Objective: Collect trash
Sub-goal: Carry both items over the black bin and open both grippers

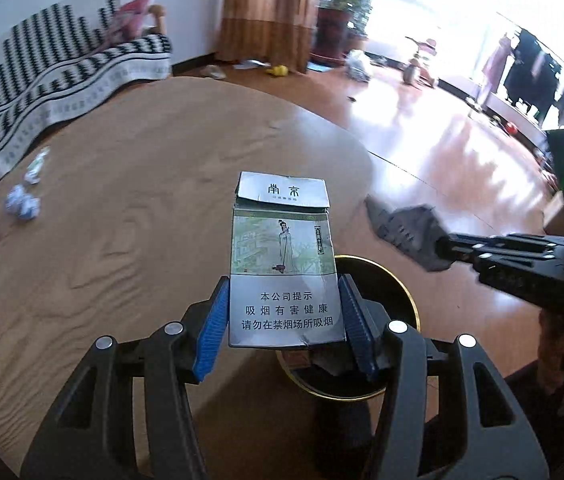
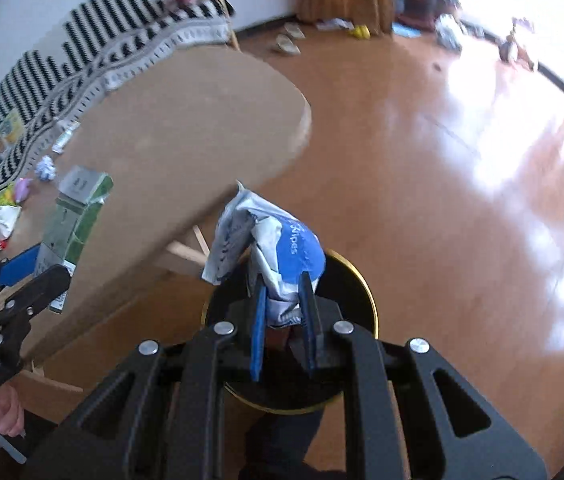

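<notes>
My left gripper is shut on a grey and green cigarette pack, held over the table edge above a black bin with a gold rim. The pack also shows in the right wrist view, with the left gripper on it. My right gripper is shut on a crumpled white and blue wipes packet, directly above the same bin. In the left wrist view the right gripper holds that packet, which looks grey there.
A round wooden table carries crumpled paper balls and wrappers at its left. A black and white striped sofa stands behind it. Shiny wooden floor lies to the right, with clutter by the curtain.
</notes>
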`<state>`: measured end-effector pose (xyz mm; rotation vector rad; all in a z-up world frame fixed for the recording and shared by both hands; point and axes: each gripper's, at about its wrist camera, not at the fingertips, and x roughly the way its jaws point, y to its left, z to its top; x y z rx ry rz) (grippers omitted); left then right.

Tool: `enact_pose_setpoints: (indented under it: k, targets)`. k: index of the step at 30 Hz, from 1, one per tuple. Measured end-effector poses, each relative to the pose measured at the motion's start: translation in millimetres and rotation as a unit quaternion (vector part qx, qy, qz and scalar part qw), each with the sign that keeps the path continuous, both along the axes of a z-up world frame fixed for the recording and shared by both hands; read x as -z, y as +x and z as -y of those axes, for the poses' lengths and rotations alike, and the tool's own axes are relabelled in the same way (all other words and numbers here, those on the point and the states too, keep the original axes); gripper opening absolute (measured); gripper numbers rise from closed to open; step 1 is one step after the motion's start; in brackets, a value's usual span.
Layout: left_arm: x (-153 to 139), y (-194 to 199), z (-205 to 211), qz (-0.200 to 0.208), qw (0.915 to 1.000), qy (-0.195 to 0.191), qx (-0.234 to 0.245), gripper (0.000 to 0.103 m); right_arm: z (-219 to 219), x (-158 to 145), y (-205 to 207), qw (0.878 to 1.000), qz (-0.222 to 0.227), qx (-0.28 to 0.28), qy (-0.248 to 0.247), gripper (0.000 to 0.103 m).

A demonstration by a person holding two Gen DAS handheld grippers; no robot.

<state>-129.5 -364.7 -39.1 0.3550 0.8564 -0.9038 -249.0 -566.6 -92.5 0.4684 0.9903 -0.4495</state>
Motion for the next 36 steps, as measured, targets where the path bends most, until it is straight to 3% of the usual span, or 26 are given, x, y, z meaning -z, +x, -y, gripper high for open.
enact_pose_setpoints:
  k: [4,21,23,24,26,36]
  targets:
    - [8,-12,18,-0.004,0.9997,0.009,0.021,0.053,8,19,-2,0.999,-0.027,0.005,0.039,0.016]
    - [22,-10,35,-0.013,0.999,0.029,0.032,0.053,7,20,6,0.998,-0.023,-0.017,0.051,0.016]
    - [23,-10,35,-0.014,0.9989,0.029,0.033,0.053,9,18,5,0.998,-0.02,-0.013,0.052,0.026]
    - [24,-10,36,-0.015,0.9989,0.03,0.033,0.053,9,17,5,0.999,-0.018,-0.011,0.049,0.042]
    - [24,-10,37,-0.017,0.9988,0.03,0.034,0.053,8,12,4,0.999,-0.011,-0.008,0.037,0.065]
    - [33,-15,48,-0.046,0.9968,0.032,0.056,0.053,13,6,0,1.0,0.0,0.008,0.03,0.066]
